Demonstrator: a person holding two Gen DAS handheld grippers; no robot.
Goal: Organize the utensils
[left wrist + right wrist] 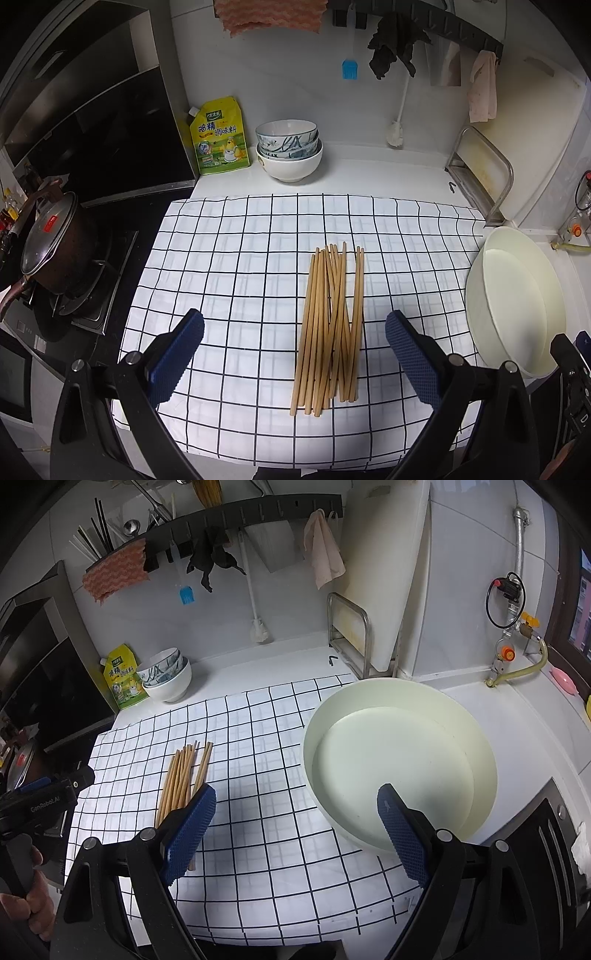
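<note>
Several wooden chopsticks (pixel 330 325) lie in a loose bundle on a white checked cloth (pixel 240 258), pointing away from me. My left gripper (pixel 294 334) is open above the cloth, its blue pads on either side of the bundle's near half, holding nothing. In the right wrist view the chopsticks (pixel 181 779) lie at the left, partly behind the left pad (pixel 190 827). My right gripper (pixel 296 812) is open and empty, over the cloth (pixel 258 738) between the bundle and a white round basin (pixel 484 753).
The white basin (pixel 476 280) sits at the cloth's right edge. Stacked bowls (pixel 290 151) and a yellow seasoning pouch (pixel 219 136) stand at the back. A lidded pot (pixel 55 247) is on the stove at left. A metal rack (pixel 351 638) holds a cutting board. A hand (pixel 27 897) grips the left tool.
</note>
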